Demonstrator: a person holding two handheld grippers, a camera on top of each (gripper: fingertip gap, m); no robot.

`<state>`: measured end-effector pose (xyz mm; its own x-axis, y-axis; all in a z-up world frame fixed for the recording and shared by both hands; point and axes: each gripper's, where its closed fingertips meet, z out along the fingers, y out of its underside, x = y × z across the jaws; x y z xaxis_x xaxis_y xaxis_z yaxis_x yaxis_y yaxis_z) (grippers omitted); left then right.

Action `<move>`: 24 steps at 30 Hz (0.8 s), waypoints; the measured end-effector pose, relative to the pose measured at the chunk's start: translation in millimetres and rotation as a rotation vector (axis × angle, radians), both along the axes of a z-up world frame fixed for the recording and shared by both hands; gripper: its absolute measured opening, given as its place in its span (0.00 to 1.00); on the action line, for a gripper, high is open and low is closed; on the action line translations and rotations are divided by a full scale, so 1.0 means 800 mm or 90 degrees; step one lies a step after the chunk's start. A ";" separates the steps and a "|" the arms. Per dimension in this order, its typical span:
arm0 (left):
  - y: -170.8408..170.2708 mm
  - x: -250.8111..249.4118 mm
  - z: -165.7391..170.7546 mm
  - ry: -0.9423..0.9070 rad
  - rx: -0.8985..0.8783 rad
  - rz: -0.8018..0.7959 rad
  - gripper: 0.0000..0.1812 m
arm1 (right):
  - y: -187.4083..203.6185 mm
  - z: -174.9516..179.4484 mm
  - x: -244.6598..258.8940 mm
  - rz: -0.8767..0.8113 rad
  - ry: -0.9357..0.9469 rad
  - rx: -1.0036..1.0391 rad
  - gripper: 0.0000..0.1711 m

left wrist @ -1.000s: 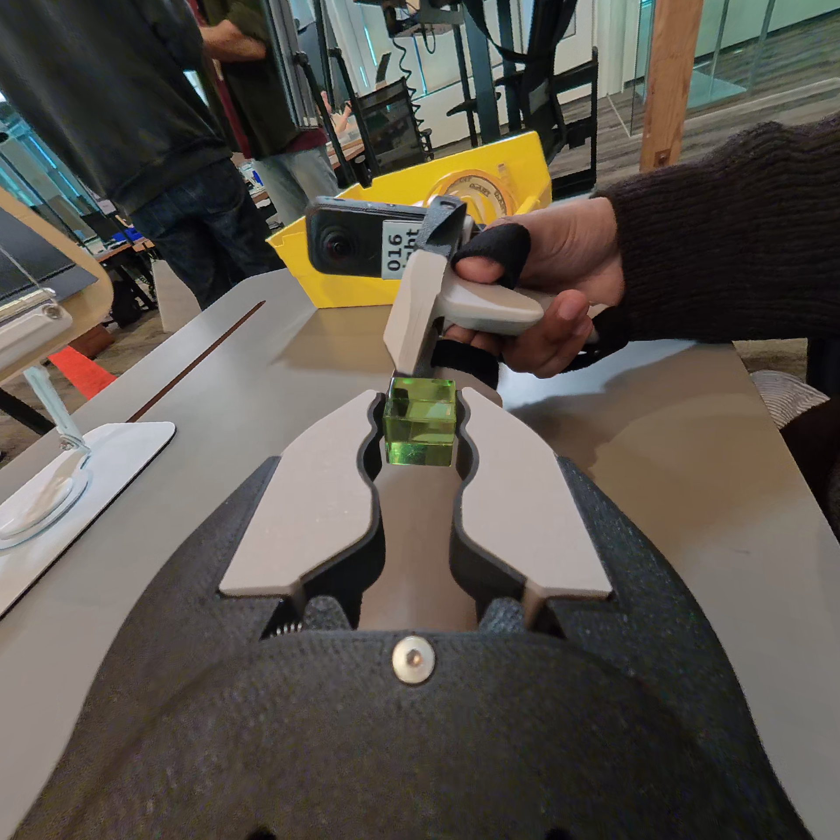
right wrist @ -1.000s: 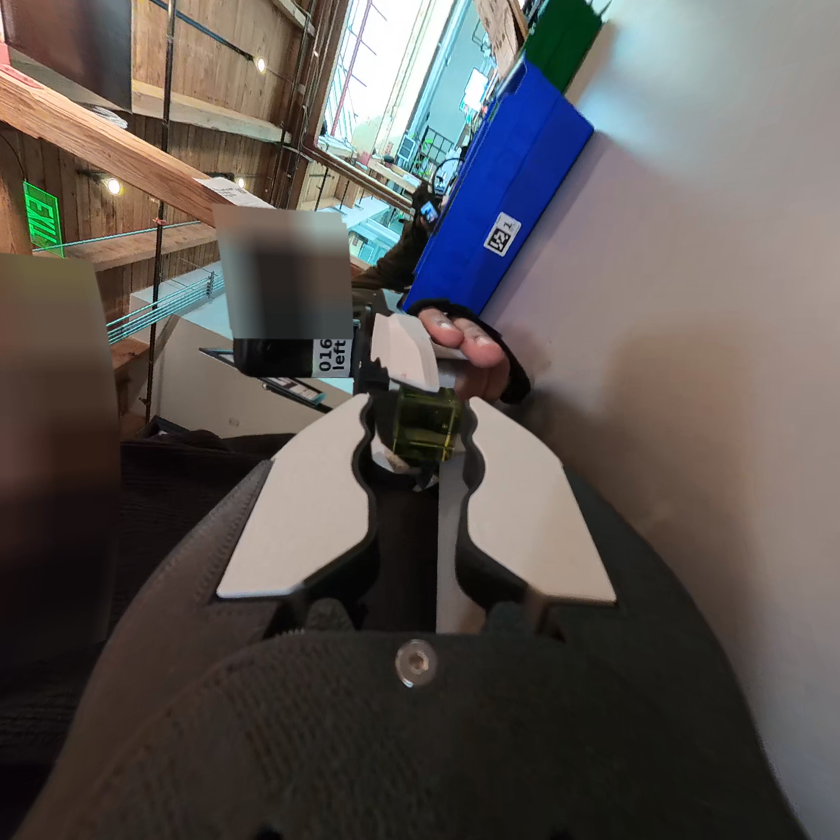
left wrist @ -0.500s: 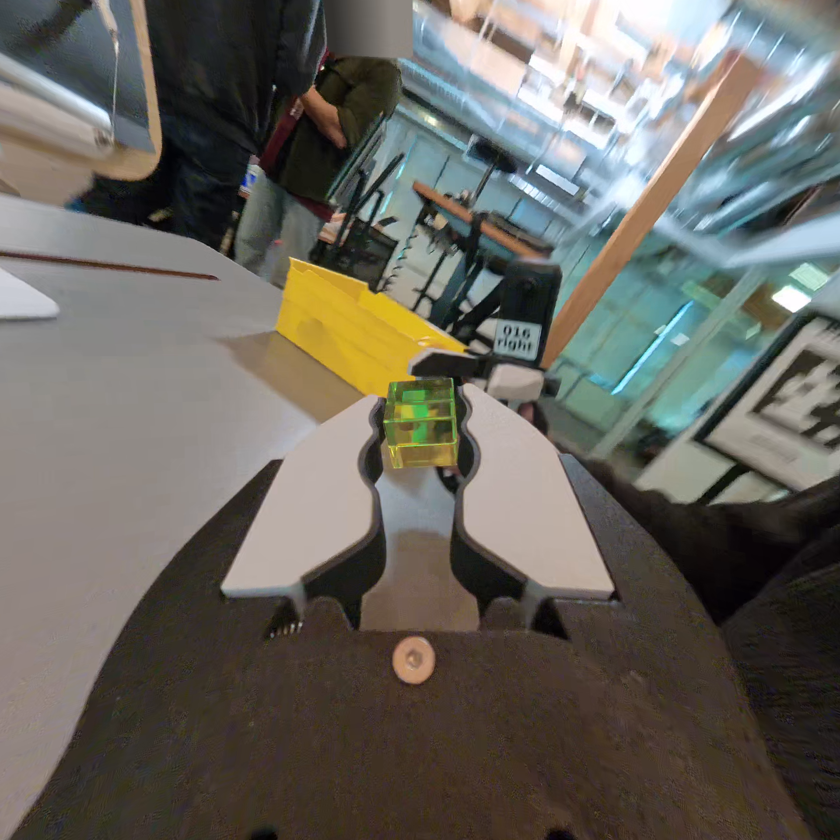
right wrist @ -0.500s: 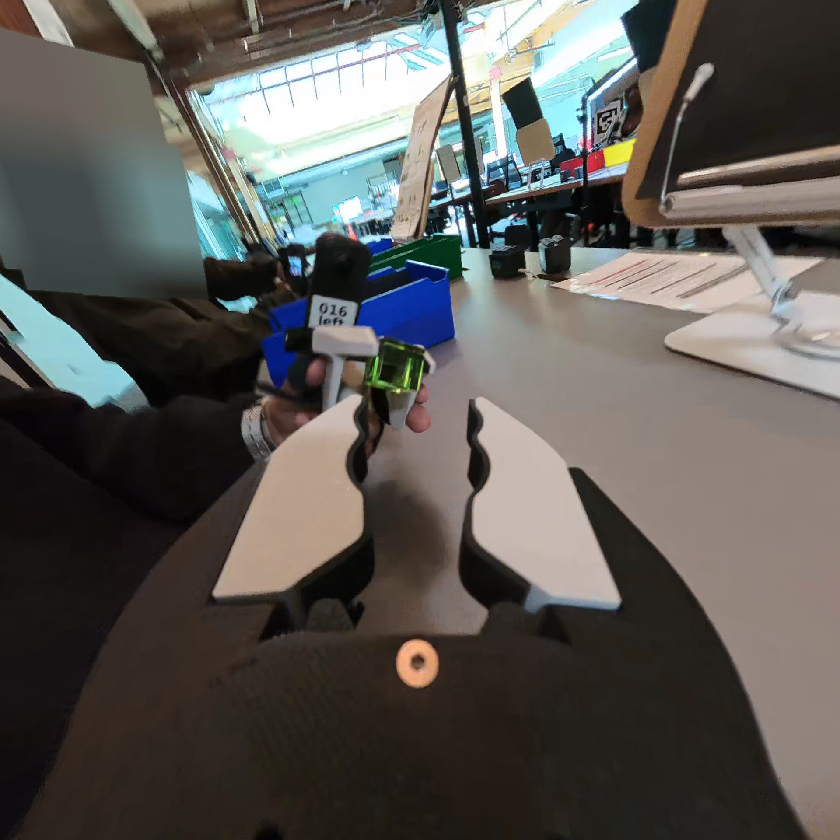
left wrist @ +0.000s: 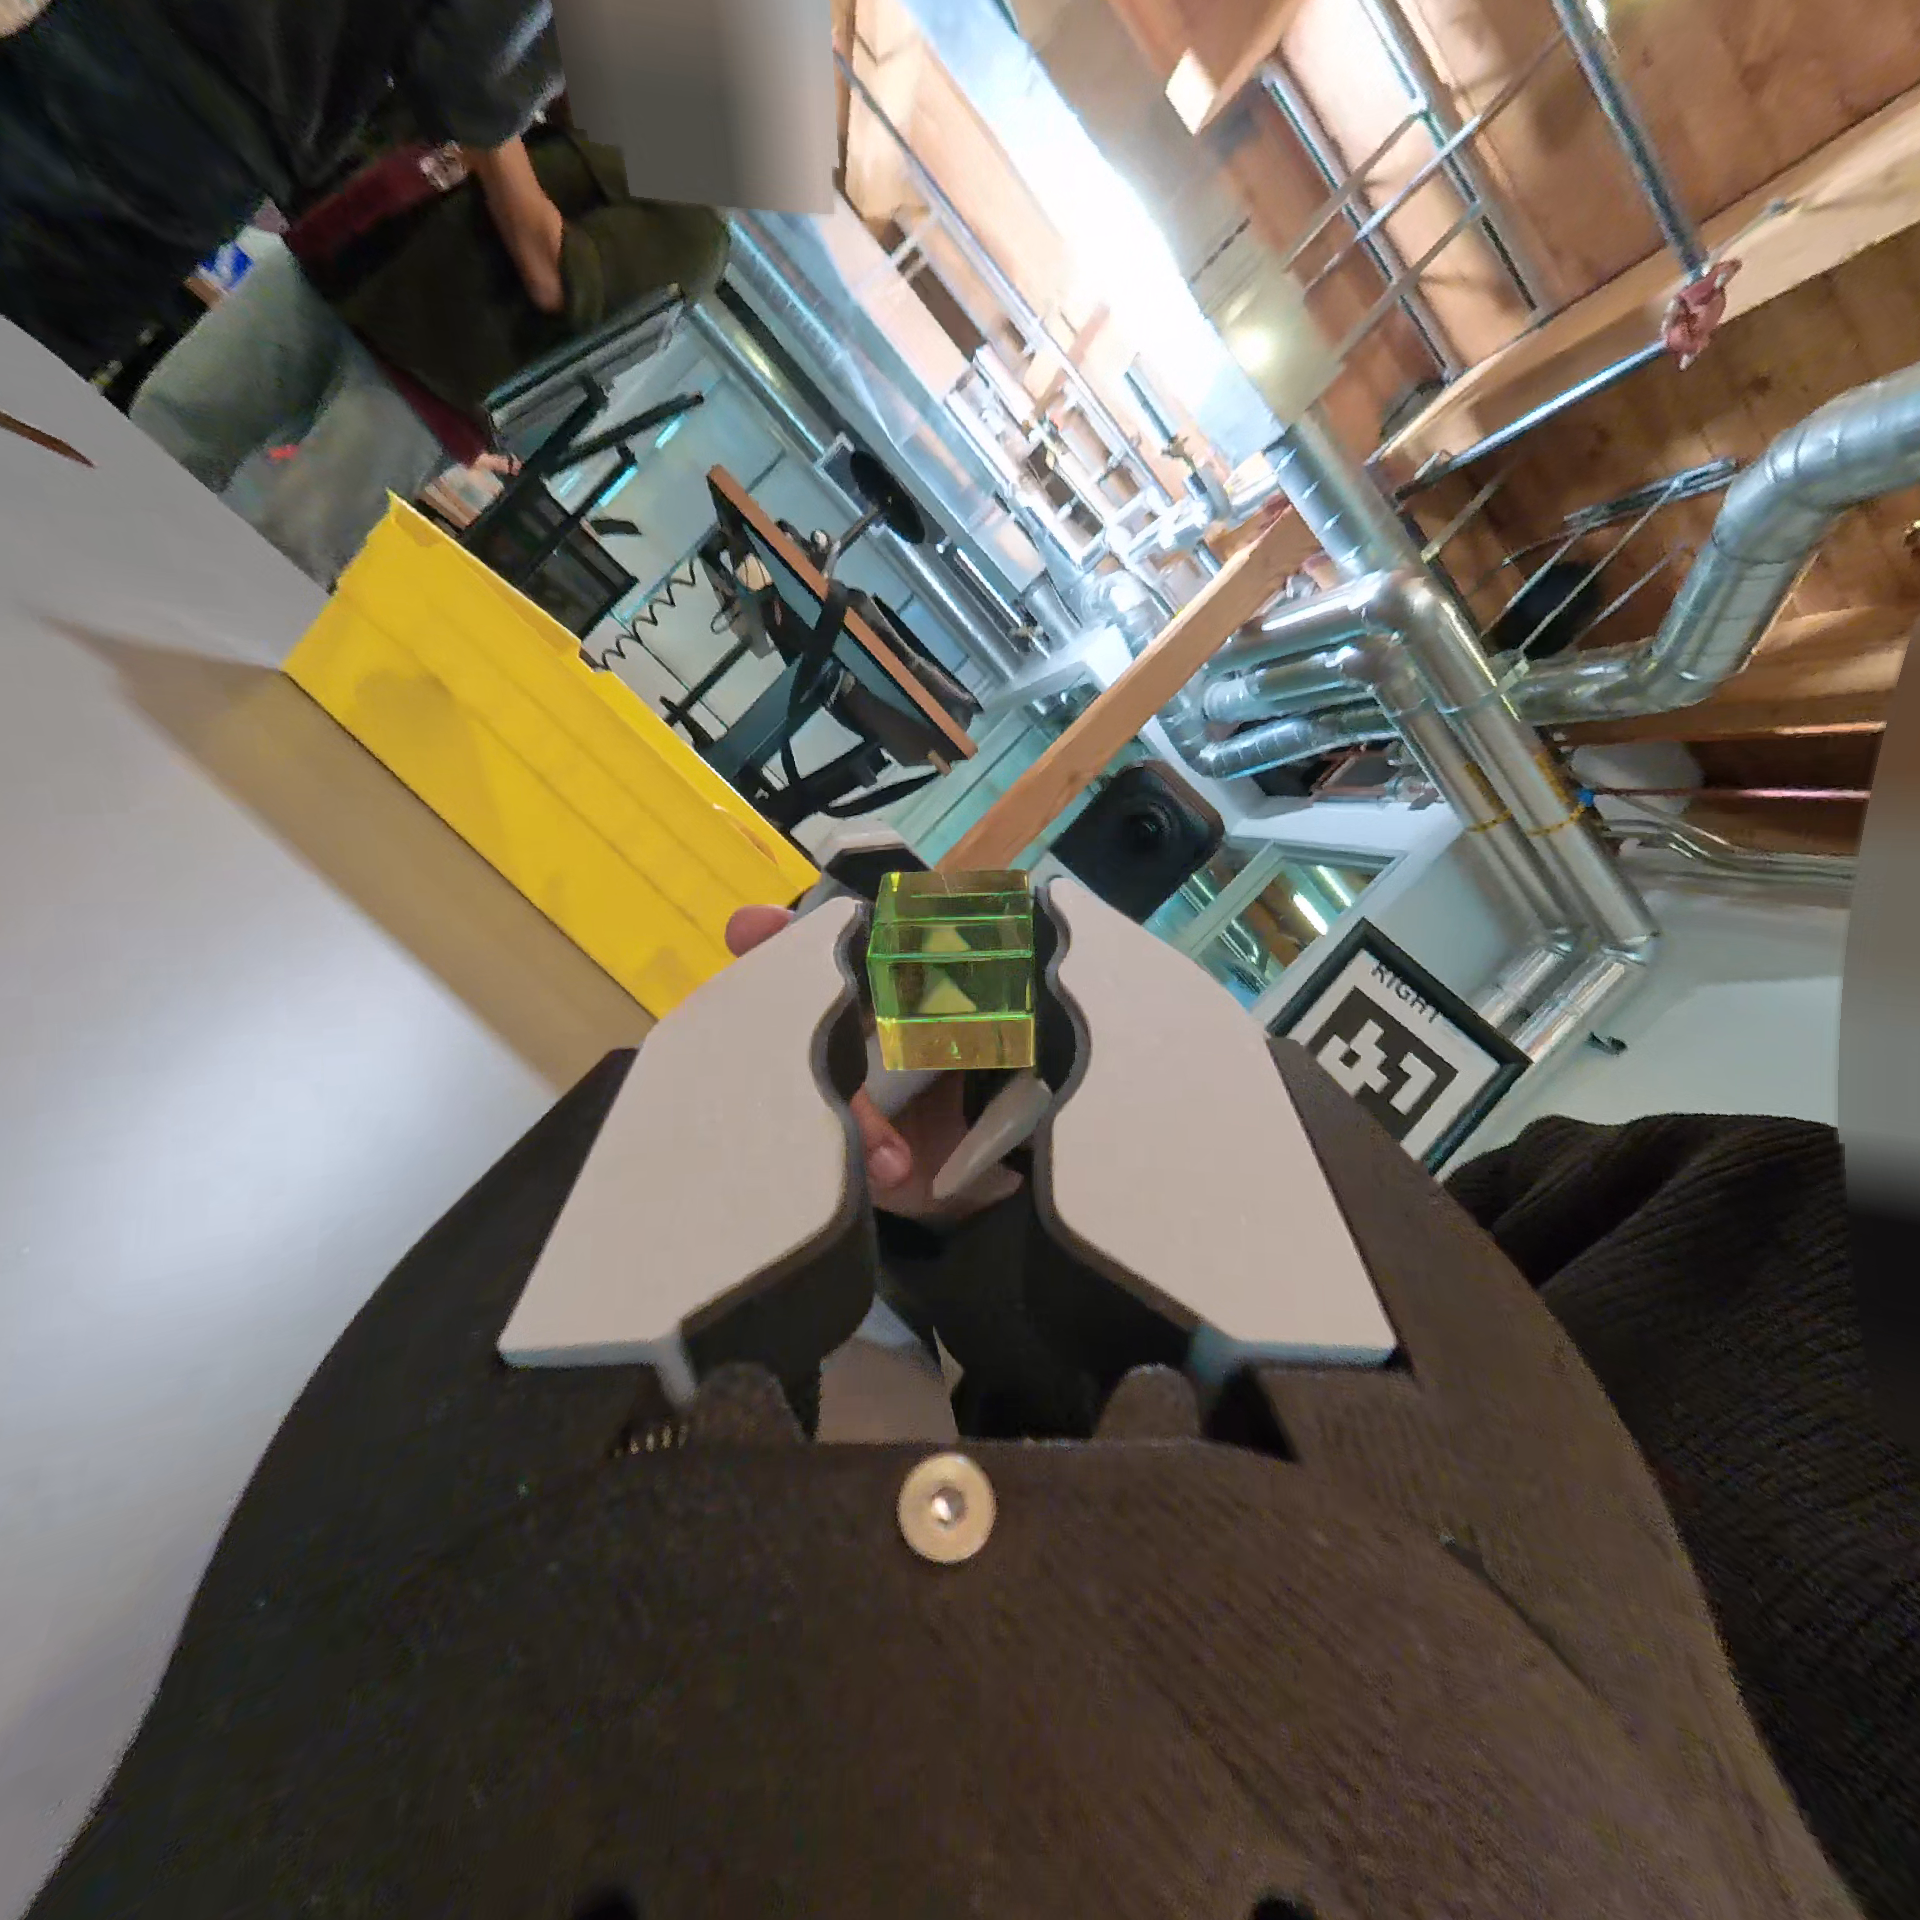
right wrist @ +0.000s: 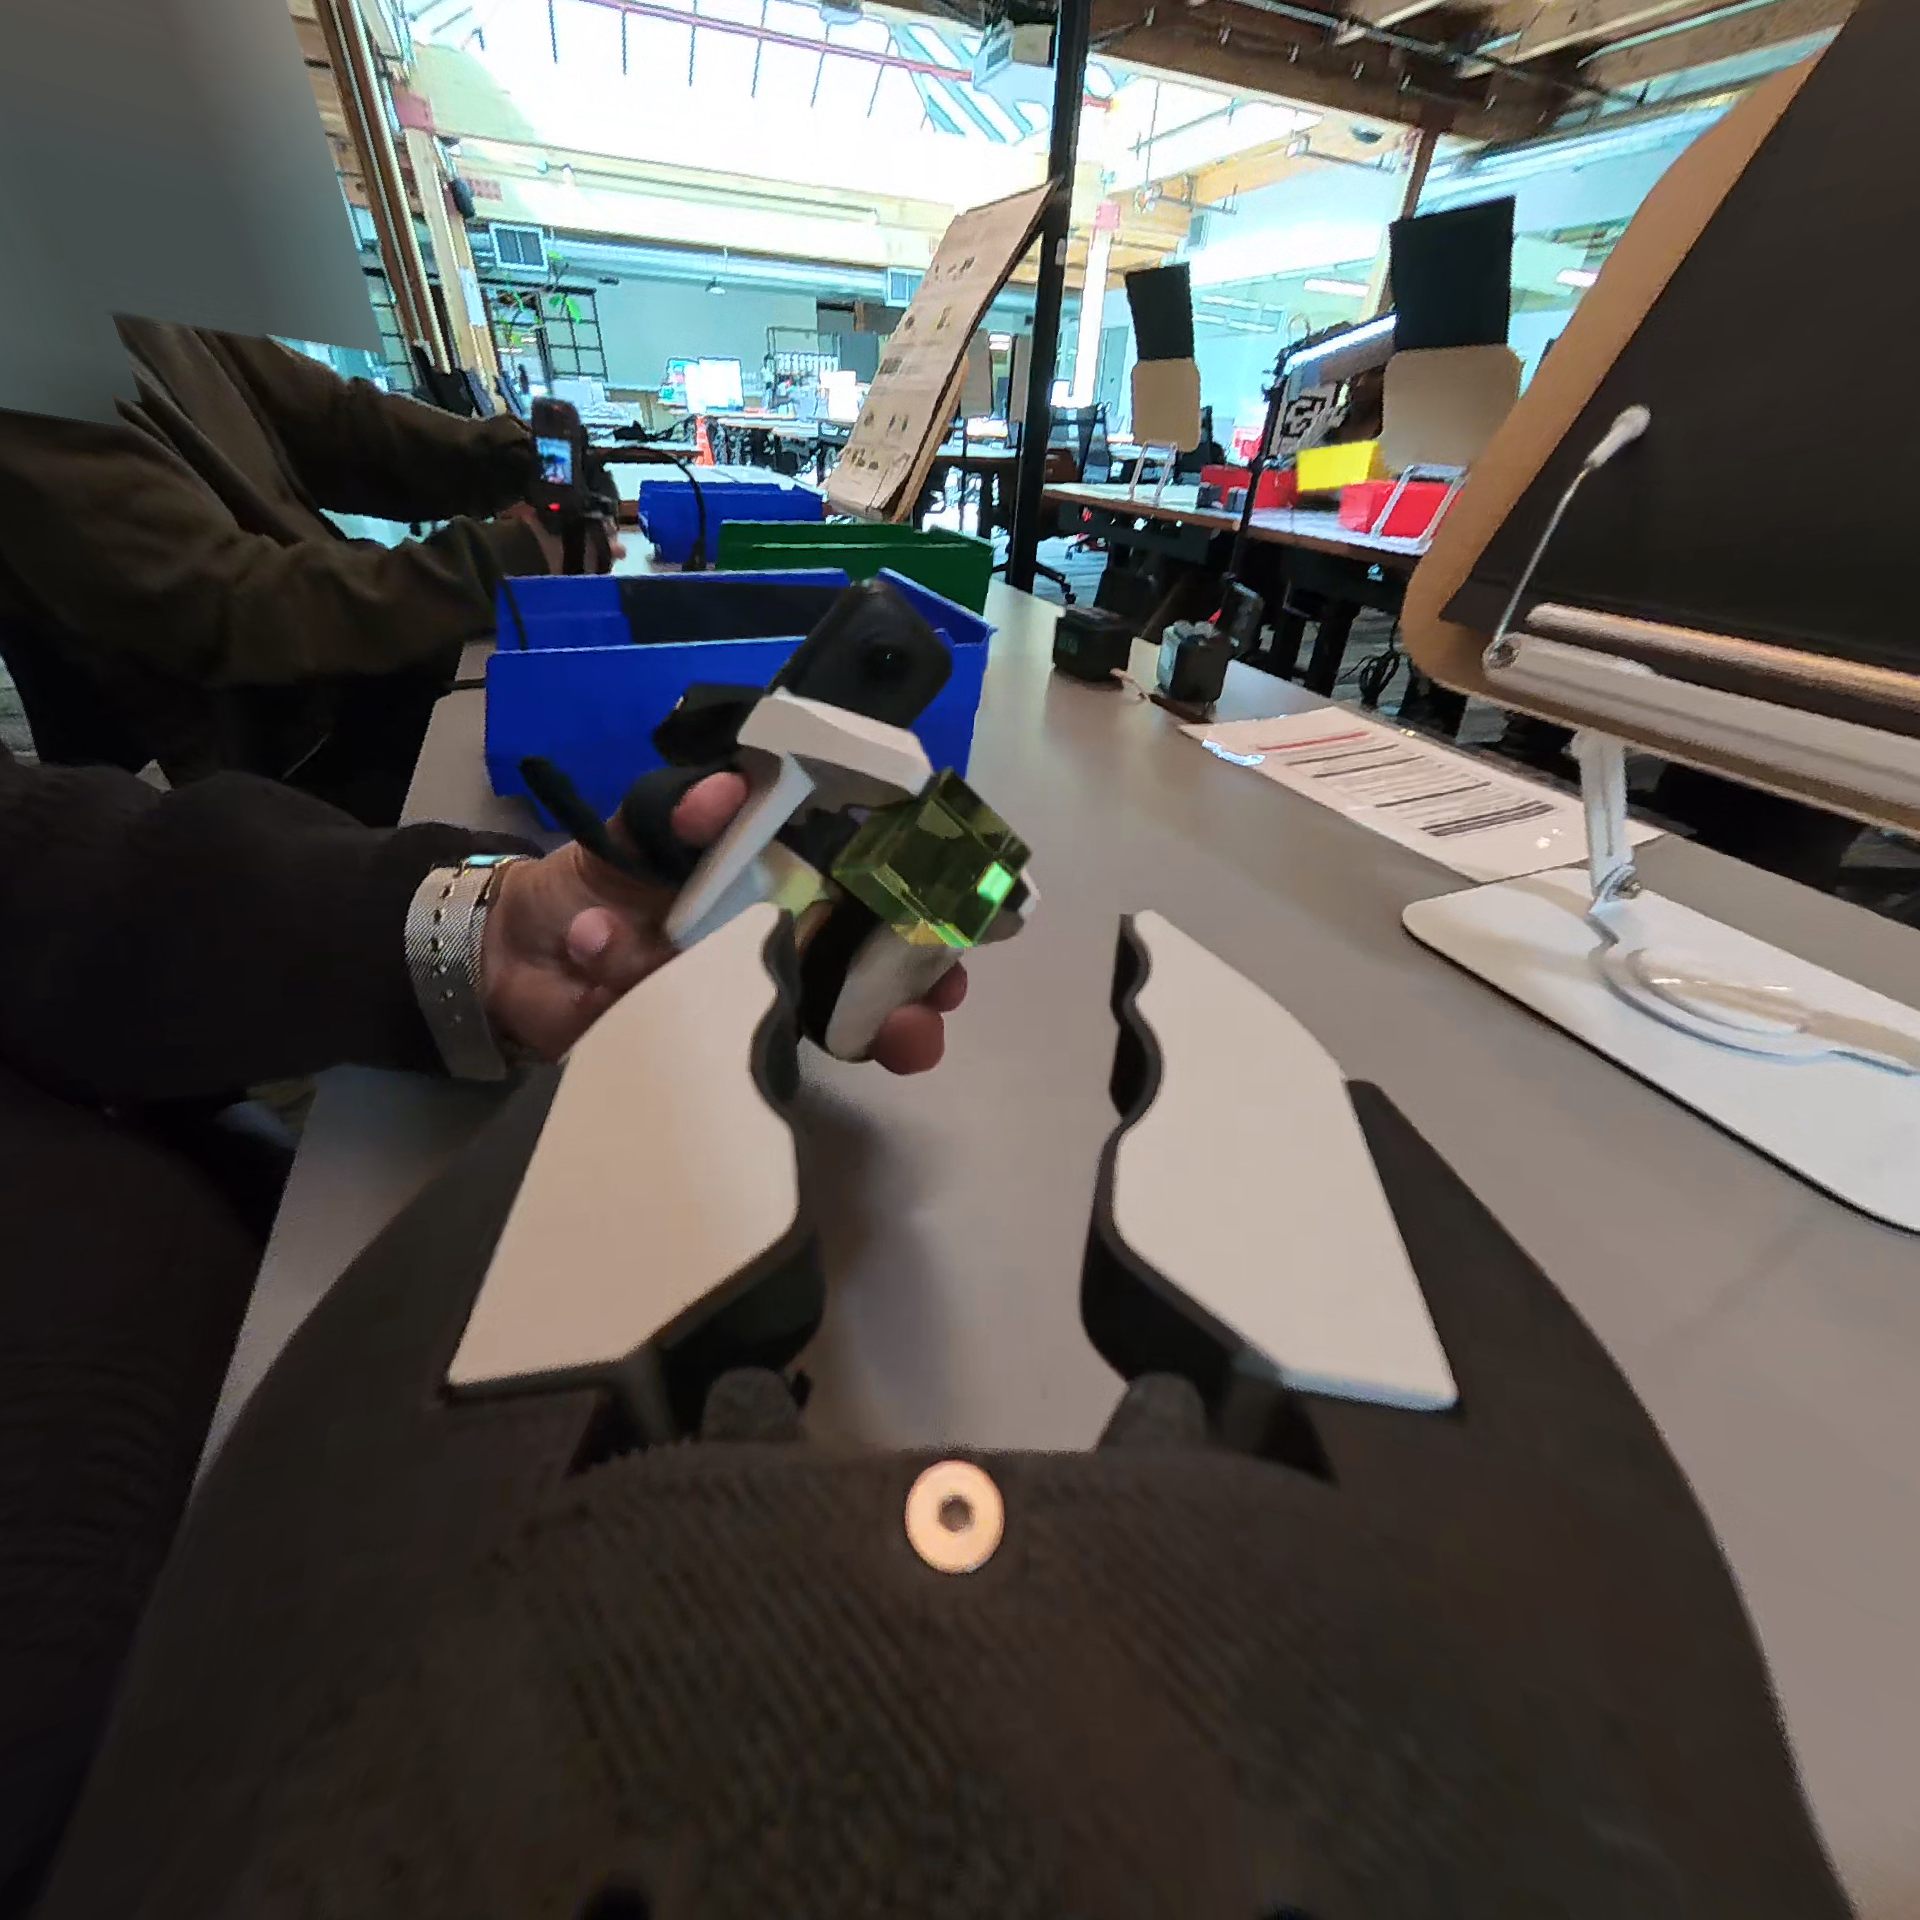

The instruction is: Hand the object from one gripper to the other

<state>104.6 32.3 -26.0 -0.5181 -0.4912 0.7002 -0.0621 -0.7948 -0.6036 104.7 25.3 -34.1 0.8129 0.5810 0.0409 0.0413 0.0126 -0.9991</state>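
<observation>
A clear green cube (left wrist: 954,971) sits clamped between the fingertips of my left gripper (left wrist: 954,935), which is shut on it and tilted up off the grey table (left wrist: 156,935). In the right wrist view the cube (right wrist: 930,857) and the hand-held left gripper (right wrist: 914,883) are just ahead and left of my right gripper (right wrist: 951,935). The right gripper is open and empty, its jaws wide apart, a short way from the cube. The right gripper's camera (left wrist: 1138,831) shows behind the cube in the left wrist view.
A yellow bin (left wrist: 540,748) stands on the table behind the cube. A blue bin (right wrist: 623,686) and a green bin (right wrist: 852,545) stand at the back. A white stand base (right wrist: 1662,1008) and a paper sheet (right wrist: 1403,779) lie to the right. A person (right wrist: 208,540) stands at the left. My left and right fingertips are right by each other.
A second ago both grippers were closed around the cube. The right gripper has opened and drawn back; the left gripper keeps the cube and has tilted upward.
</observation>
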 end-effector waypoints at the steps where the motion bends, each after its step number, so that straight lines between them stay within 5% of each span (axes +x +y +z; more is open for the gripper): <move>1: 0.001 0.001 0.000 -0.002 -0.002 0.014 0.16 | 0.000 0.003 -0.001 -0.007 -0.005 0.013 0.36; 8: -0.007 0.008 -0.003 -0.014 -0.079 0.011 0.16 | 0.006 -0.006 -0.006 -0.079 -0.158 0.065 0.37; 14: -0.018 0.015 -0.009 -0.008 -0.072 0.013 0.17 | 0.006 -0.009 -0.009 -0.087 -0.203 0.080 0.24; 19: -0.018 0.013 -0.008 -0.013 -0.071 0.005 0.17 | 0.005 -0.009 -0.011 -0.092 -0.224 0.088 0.23; 24: -0.020 0.017 -0.008 0.010 -0.036 0.013 0.36 | 0.007 -0.004 0.000 -0.114 -0.219 0.090 0.22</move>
